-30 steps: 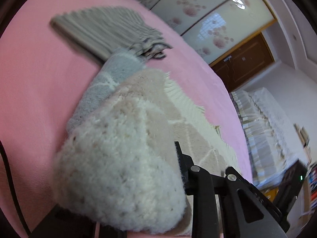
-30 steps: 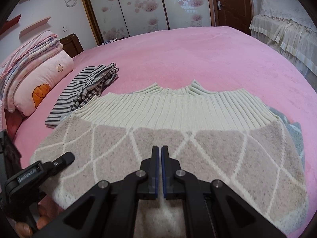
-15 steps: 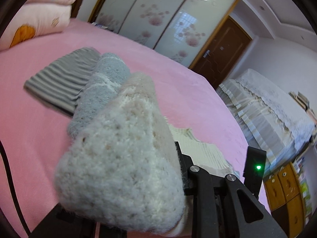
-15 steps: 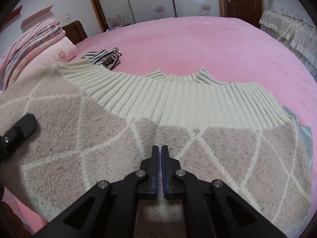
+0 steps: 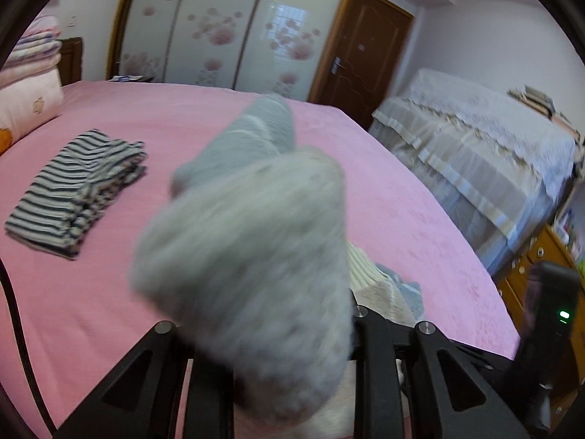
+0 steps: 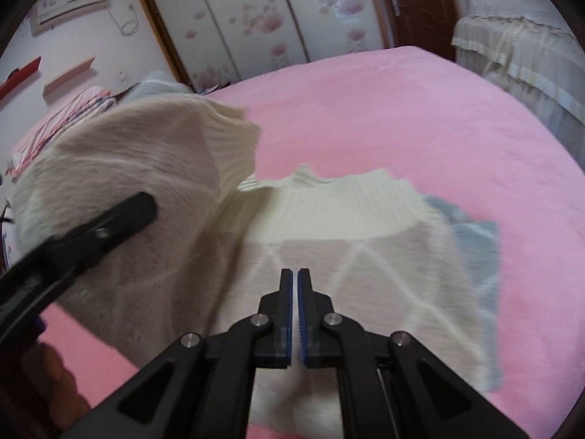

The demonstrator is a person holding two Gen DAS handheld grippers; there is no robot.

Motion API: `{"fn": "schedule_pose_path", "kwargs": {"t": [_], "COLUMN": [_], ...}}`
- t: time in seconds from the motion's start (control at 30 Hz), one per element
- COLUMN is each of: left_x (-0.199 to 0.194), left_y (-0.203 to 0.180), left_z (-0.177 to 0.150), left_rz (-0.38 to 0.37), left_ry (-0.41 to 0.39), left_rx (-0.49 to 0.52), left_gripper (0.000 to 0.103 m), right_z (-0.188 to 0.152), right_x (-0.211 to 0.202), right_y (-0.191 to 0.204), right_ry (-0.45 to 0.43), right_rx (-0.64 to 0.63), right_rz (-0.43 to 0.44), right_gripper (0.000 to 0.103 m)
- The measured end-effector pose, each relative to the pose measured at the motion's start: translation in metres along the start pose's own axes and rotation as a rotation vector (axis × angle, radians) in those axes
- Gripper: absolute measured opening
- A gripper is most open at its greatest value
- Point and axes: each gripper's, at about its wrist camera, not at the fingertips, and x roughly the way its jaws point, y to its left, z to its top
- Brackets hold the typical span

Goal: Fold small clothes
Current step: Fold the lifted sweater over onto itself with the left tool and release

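The knitted sweater (image 6: 329, 256) lies on the pink bed (image 6: 438, 128) directly ahead of the right gripper (image 6: 294, 281), its ribbed cream band on the far side and a grey layer peeking out along the edge to that gripper's right; the part to its left is lifted off the bed and draped over the left gripper (image 6: 120, 216), which is clamped on that bunch of fluffy knit. The right gripper is closed to a hairline gap with nothing visibly between its blue pads; its tips sit over the middle of the sweater, though whether they press on it cannot be told. By my reading the fold of this garment is mid-way: one side is raised and looks ready to be carried across toward the right gripper, yet it is not laid down, so finishing this fold, any further fold and smoothing are left. A striped garment (image 5: 73, 190) lies already folded on the bed, ahead and to the left of the left gripper (image 5: 270, 329), which suggests one piece is done. That striped piece shows only in the left wrist view, where the held knit fills the space between the fingers and hides the rest of the sweater almost entirely. The right wrist view alone shows the sweater's flat half, its diamond pattern and how the lifted flap hangs; part of a hand shows at its lower left corner
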Motion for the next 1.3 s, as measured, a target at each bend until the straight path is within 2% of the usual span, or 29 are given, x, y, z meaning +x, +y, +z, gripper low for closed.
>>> {"fn": "schedule_pose_path", "kwargs": {"t": [0.27,0.33,0.5,0.77,0.87,1.17,1.3], "left_x": [0.046,0.056,0.052,0.048,0.051,0.053,0.059], "left_y": [-0.069,-0.087,-0.105,-0.121,-0.127,-0.139,-0.144], "left_z": [-0.037,-0.047,-0.063,-0.062,-0.069,-0.076,-0.085], "left_rz": [0.008,0.024,0.054,0.019,0.034,0.034,0.056], "left_ry": [0.107,0.125,0.126,0.121,0.12,0.127,0.129], "left_rx": [0.154,0.208,0.298,0.281,0.311,0.311,0.36], "left_gripper": [0.022,0.022,0.022,0.022,0.022,0.022,0.022], "right_z": [-0.028,-0.037,-0.044,-0.043,-0.045,-0.049,-0.051], "right_x": [-0.021,-0.025,-0.03,-0.041,-0.045,-0.053,-0.053], "right_y": [-0.061,-0.073,-0.083,-0.09,-0.091,-0.103,-0.106], "right_ry": [0.019,0.027,0.02,-0.006,-0.012,-0.015,-0.01], "right_rx": [0.087,0.107,0.139,0.135,0.128,0.159,0.168], "right_rz": [-0.079,-0.083,-0.058,-0.049,-0.059,-0.081,-0.084], "right_gripper": [0.003,0.003,0.003,0.003,0.003,0.003,0.003]}}
